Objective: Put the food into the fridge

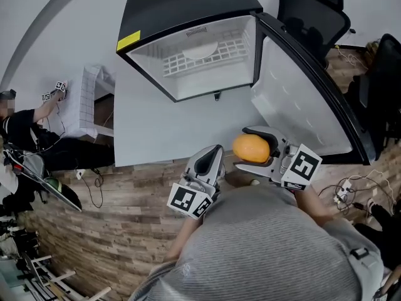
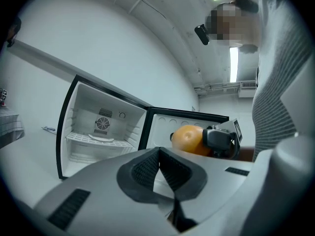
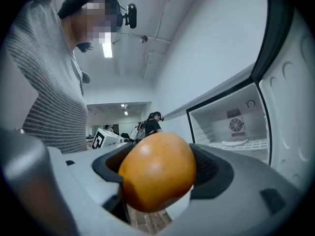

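The right gripper (image 3: 158, 171) pinches an orange (image 1: 251, 148) between its fingers, in the air before the open fridge (image 1: 188, 14) — its door (image 1: 301, 99) swung wide to the right, a wire shelf (image 1: 203, 54) inside. The left gripper (image 2: 158, 155) is just beside it — fingers pressed together, holding nothing.

Left gripper (image 1: 208, 160), jaws pressed together, is held beside the right gripper (image 1: 258, 148), clamped on an orange fruit (image 3: 156, 177).
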